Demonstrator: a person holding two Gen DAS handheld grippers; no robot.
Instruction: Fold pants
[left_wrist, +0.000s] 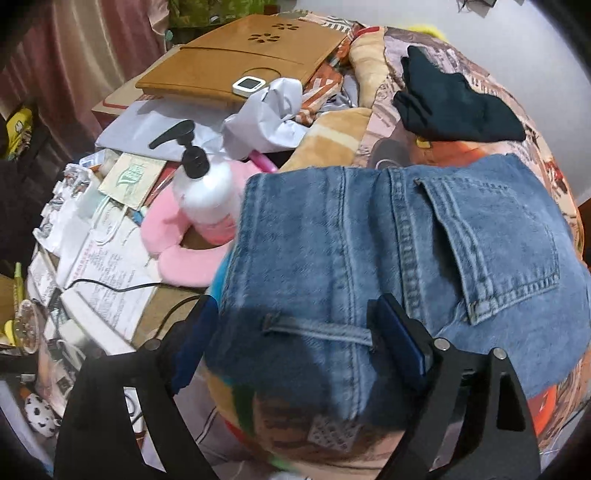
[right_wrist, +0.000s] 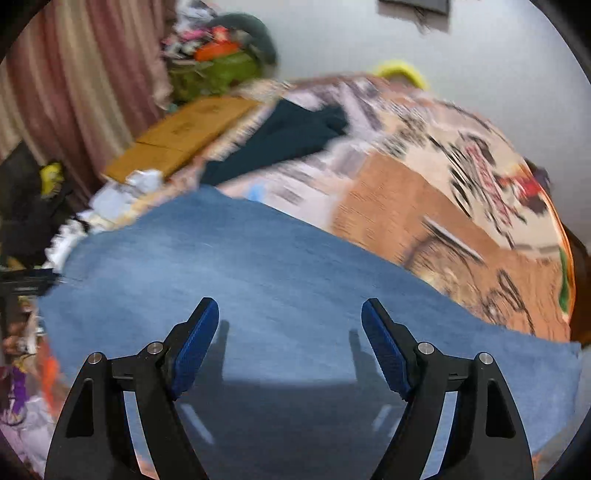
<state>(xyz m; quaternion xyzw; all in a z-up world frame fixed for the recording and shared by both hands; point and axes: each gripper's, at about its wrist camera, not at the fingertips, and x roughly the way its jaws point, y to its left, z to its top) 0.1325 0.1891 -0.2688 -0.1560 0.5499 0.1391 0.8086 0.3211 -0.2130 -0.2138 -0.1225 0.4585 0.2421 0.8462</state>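
Observation:
The blue jeans (left_wrist: 388, 240) lie folded on the patterned blanket (left_wrist: 480, 96), back pocket and belt loop facing up. My left gripper (left_wrist: 295, 328) hovers over the waistband end, pointing steeply down. It is open, its blue pads (left_wrist: 397, 332) stand wide apart with the denim between them, and neither pad presses on the cloth. In the blurred right wrist view a broad plain stretch of the jeans (right_wrist: 258, 266) spreads below my right gripper (right_wrist: 290, 317). That gripper is open too, with nothing held; its shadow falls on the denim.
A black garment (left_wrist: 450, 107) lies farther back on the blanket. Left of the jeans are a white pump bottle (left_wrist: 207, 192), a pink plush ring (left_wrist: 184, 254), papers (left_wrist: 110, 266), cables and a wooden lap tray (left_wrist: 243, 55). Pink curtains (right_wrist: 74, 74) hang at the left.

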